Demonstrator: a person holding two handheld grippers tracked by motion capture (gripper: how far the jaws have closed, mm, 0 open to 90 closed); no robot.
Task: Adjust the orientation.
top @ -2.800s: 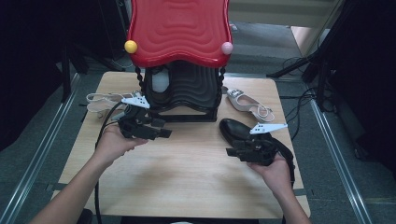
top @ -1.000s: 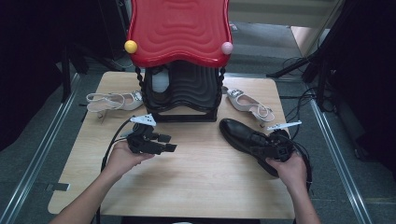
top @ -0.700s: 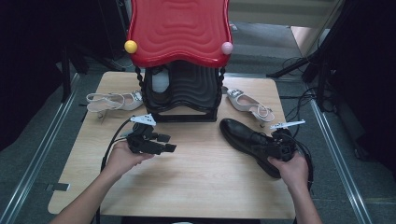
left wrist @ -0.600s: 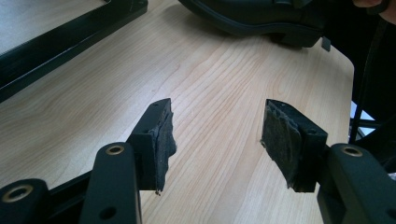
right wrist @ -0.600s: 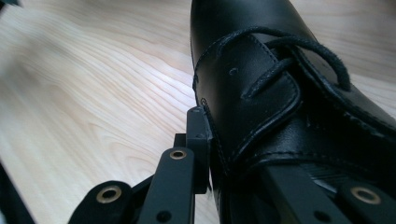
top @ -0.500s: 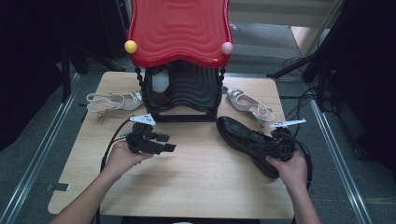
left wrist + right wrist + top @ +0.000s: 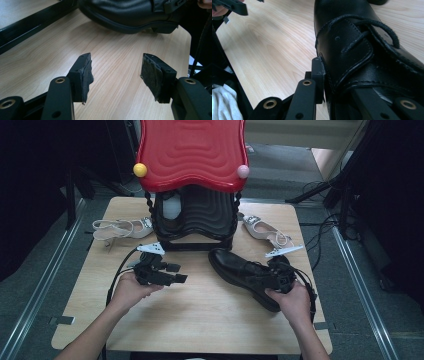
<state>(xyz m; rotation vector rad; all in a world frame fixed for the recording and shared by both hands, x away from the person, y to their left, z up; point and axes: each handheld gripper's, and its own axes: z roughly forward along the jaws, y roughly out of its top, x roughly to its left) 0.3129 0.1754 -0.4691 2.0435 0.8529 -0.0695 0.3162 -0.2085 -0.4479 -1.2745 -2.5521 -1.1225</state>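
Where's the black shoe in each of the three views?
High view: black shoe right of centre on the wooden table, heel end at the right gripper.
Left gripper view: along the top edge, beyond the open jaws of the left gripper.
Right gripper view: laced upper fills the right half, one side clamped.
Shared landmark: the table's wood grain.

Both forearms are showing bare, no sleeves, each hand carrying a black gripper—left gripper [image 7: 162, 272], right gripper [image 7: 276, 271]—topped by a grey three-cornered plate, trailing a black cable, with brass-ringed screw holes and fuzzy dark pads [image 7: 87, 76] lining the jaws.
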